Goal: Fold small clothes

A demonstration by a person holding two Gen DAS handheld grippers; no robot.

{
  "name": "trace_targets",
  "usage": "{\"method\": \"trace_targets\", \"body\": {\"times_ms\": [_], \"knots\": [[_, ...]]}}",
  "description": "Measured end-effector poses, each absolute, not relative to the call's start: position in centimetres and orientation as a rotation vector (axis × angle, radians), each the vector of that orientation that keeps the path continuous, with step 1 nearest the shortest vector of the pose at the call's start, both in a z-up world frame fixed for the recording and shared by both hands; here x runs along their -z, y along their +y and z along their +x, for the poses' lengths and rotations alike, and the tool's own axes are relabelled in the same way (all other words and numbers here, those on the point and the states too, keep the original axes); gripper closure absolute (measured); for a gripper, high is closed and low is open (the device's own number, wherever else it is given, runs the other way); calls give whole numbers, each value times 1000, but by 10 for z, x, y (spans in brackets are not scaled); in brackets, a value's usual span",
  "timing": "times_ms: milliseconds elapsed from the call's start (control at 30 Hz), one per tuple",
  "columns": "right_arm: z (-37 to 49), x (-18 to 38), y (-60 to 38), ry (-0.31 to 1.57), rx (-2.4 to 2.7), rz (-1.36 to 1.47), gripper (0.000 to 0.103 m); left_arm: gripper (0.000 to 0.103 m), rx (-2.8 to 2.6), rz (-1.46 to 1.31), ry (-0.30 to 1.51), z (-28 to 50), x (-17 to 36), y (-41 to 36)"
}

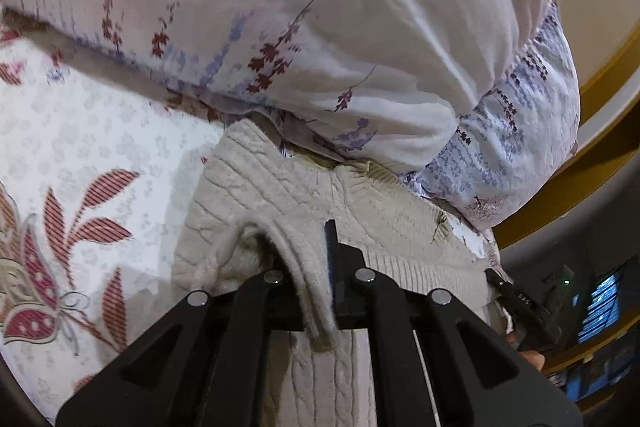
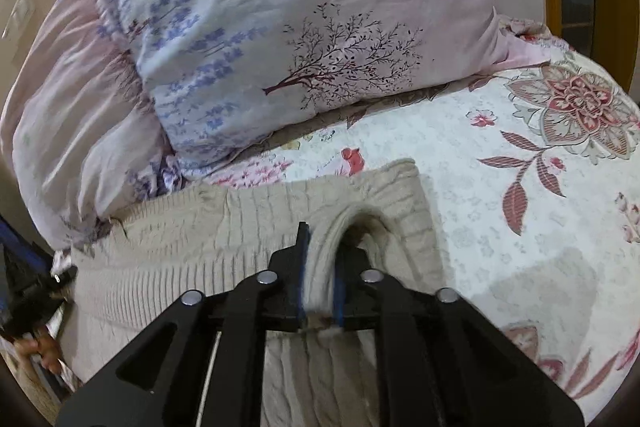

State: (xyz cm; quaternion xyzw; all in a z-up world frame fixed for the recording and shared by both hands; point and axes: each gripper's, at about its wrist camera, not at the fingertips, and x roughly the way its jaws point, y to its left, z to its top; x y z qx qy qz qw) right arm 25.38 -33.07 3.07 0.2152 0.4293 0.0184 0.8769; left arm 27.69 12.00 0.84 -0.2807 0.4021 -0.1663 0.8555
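Observation:
A cream cable-knit sweater (image 1: 280, 195) lies on the floral bedspread (image 1: 100, 131), its far edge against a pillow. My left gripper (image 1: 308, 267) is shut on a folded edge of the sweater, which drapes between the fingers. In the right wrist view the same sweater (image 2: 200, 235) spreads to the left, and my right gripper (image 2: 320, 267) is shut on another raised fold of it near its right corner. Both pinched edges are lifted a little off the rest of the knit. The other gripper's black tip (image 1: 516, 299) shows at the sweater's right side.
A large pillow (image 2: 280, 27) with purple flower and tree prints lies just behind the sweater. A pink duvet (image 2: 60, 99) is bunched at the left. The bedspread (image 2: 540, 227) extends to the right. A wooden bed frame (image 1: 600, 83) and dark shelves stand beyond.

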Motion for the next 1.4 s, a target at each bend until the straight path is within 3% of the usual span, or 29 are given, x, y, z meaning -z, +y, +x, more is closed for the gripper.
{"method": "trace_targets", "body": {"times_ms": [67,133,233,267,500,567,633,867,900,933,967,1067,1400], "knots": [[263,-30,-333,894,-65,527,52,92,357,-622,855,280,-8,122],[270,-33,-332,887,-70,552,43,80,380,-669,857,283,-10,125],[271,-44,-331,852,-77,552,42,49,384,-691,802,279,-23,128],[268,-50,-333,834,-79,548,42,44,381,-680,783,276,-28,129],[232,-65,-361,792,-28,514,44,44,342,-532,712,244,-55,135],[224,-64,-367,808,-24,506,57,50,327,-496,726,234,-53,137],[211,-60,-374,833,-26,490,62,53,317,-470,742,227,-49,138],[189,-41,-372,901,-48,432,63,65,296,-394,798,210,-30,136],[188,-38,-370,909,-50,426,67,68,293,-391,805,209,-27,135],[187,-35,-367,921,-56,413,84,76,292,-388,809,208,-24,134],[186,-33,-365,929,-55,399,90,86,294,-381,815,208,-22,132],[180,-37,-361,904,-46,380,93,98,301,-369,834,207,-17,130],[155,-54,-363,881,-24,401,94,100,292,-377,833,198,-25,148]]}}
